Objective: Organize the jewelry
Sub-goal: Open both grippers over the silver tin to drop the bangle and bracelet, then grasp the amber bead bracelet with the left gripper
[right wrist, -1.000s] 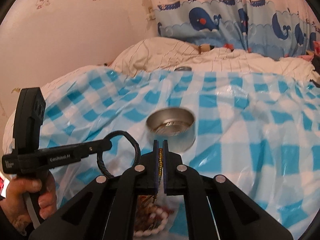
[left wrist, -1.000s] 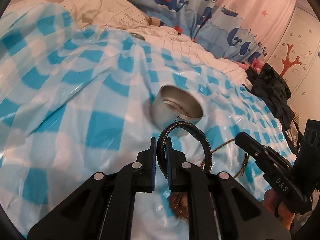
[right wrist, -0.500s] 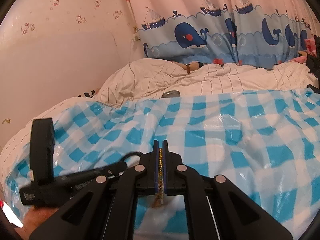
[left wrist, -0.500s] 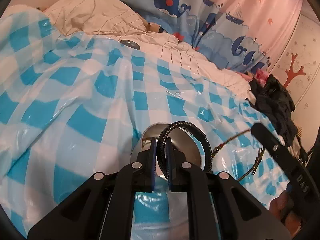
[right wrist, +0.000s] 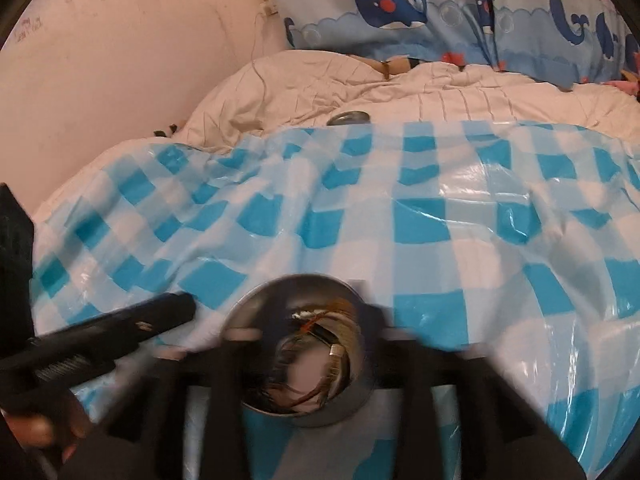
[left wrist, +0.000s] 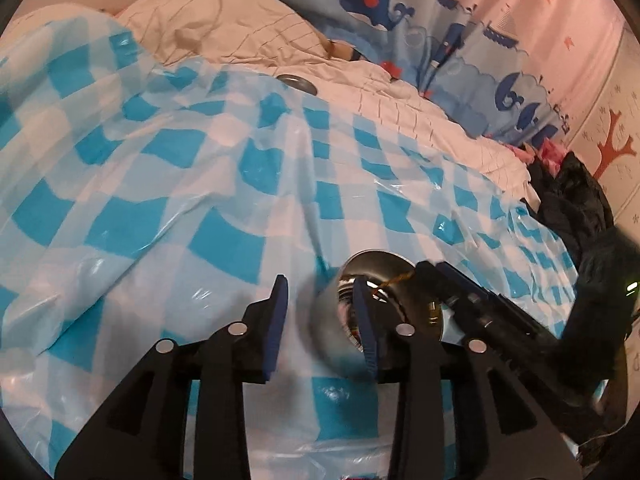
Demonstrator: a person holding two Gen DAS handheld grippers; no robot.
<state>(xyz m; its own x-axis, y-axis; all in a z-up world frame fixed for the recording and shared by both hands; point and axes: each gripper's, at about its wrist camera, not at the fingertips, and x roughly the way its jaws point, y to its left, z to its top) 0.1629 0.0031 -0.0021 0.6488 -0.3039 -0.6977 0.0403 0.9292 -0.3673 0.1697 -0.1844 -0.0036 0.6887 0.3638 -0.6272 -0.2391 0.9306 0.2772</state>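
Left gripper [left wrist: 320, 316]: jaws parted, having just been opening; nothing between the blue pads, only checked cloth and the near wall of the tin.
Right gripper [right wrist: 304, 344]: badly blurred; jaws apart, having just been opening, one finger on either side of the tin's mouth; nothing pinched that I can see.
Tin [left wrist: 384, 312]: small round metal tin standing on the cloth, mouth up and tipped slightly toward the cameras; it sits just past the left gripper's right pad and directly under the right gripper.
Tin contents: a loose tangle of jewelry [right wrist: 320, 360], with dark cord loops and gold-toned chain coiled round the inside; no single long axis, the coils follow the tin's wall. A thin gold strand crosses the far rim in the left view.
Cloth [right wrist: 440, 216]: glossy blue-and-white checked sheet, wrinkled, spread over the bed beneath everything.
Lid [right wrist: 348, 118]: round metal disc lying flat at the cloth's far edge, well apart from the tin.
Bedding [right wrist: 400, 88]: cream quilt bunched behind the cloth.
Curtain [right wrist: 440, 4]: blue whale print, farthest back.
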